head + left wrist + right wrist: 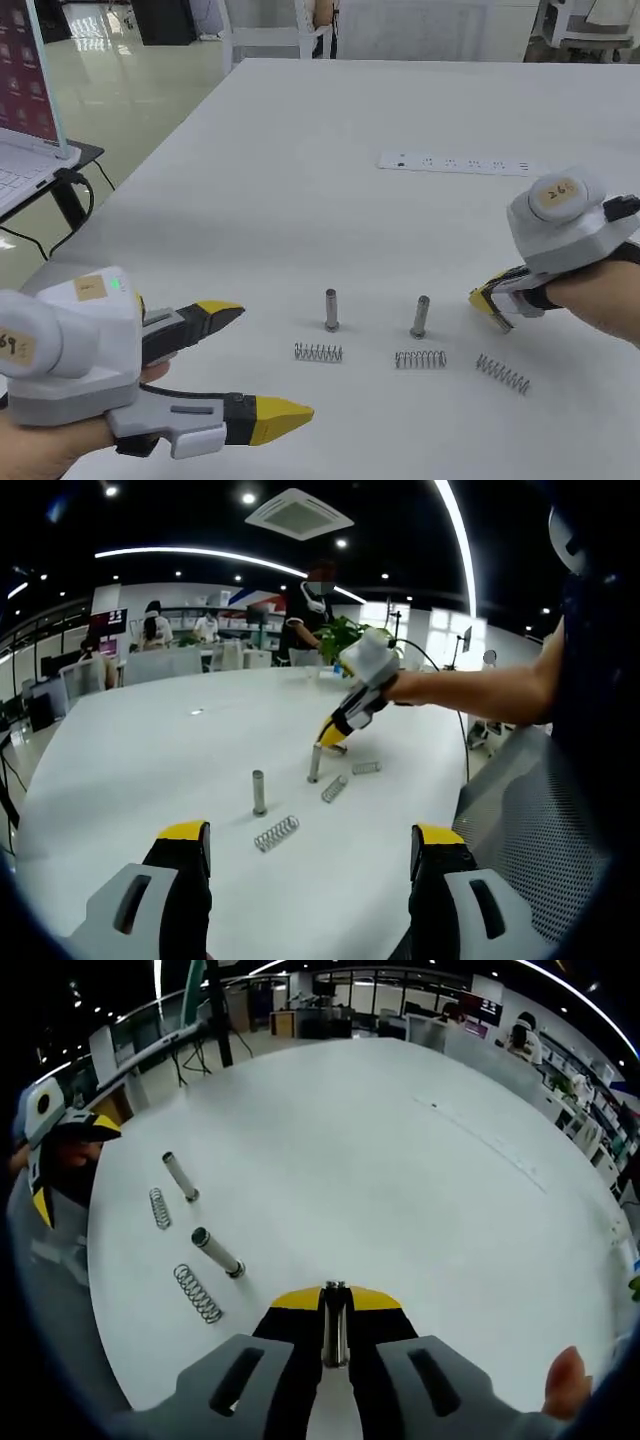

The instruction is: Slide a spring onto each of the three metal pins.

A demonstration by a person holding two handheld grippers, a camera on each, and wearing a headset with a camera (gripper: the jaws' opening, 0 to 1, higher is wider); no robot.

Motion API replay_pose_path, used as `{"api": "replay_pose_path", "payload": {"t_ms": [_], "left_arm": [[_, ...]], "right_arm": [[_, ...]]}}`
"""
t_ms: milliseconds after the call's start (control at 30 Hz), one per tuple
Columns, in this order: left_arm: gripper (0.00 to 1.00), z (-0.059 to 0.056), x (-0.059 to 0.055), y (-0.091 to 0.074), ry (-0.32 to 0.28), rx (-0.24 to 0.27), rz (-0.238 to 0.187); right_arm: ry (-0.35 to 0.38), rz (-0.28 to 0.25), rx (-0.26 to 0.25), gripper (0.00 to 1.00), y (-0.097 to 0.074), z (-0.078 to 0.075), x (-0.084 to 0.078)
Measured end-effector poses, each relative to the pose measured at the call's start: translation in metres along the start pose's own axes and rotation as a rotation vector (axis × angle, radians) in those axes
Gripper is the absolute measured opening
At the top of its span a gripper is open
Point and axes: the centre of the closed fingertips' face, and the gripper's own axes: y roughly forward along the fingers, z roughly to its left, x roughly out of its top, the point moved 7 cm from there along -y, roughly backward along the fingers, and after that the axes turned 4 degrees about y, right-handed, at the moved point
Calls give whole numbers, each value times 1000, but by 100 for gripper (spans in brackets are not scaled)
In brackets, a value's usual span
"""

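The worktop [300, 180] is plain white, the power strip [455, 163] by its far edge white too. The pins [331, 308] are steel grey, like the pin [335, 1325] in the right gripper [492, 307]; the springs [318, 352] silvery. That and the left gripper [275, 360] have grey-white bodies, black jaws, yellow tips.

The left gripper [270, 360] had a pale grey, boxy housing with a small lit green dot, tan paper stickers bearing handwritten marks, and black jaws ending in pointed yellow tips. The right gripper [490, 303] matched it in grey, black and yellow, its domed top carrying a round tan sticker marked 26.
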Motion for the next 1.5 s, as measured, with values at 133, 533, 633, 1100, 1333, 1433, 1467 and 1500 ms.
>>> {"api": "replay_pose_path", "payload": {"t_ms": [133,533,633,1100,1333,1433,1467,1500], "left_arm": [[79,0,1,-1,2,1,-4],[79,-1,2,0,11,-7,-7],[79,-1,2,1,14,-9,-7],[79,-2,3,0,20,-12,-9],[79,-2,3,0,24,-14,-4],[78,-2,3,0,24,-14,-3],[78,-2,3,0,25,-13,-1],[78,-2,3,0,25,-13,-1]], "right_arm": [[7,-10,3,6,-7,0,-1],[0,-34,5,6,-21,4,-2],[-6,-33,3,6,-23,5,-3],[-13,-45,-2,6,-31,6,-9],[-22,-53,3,6,-34,7,-12],[-13,-54,4,6,-36,8,-13],[-10,-54,3,6,-36,7,-13],[-4,-54,3,6,-37,7,-14]]}}
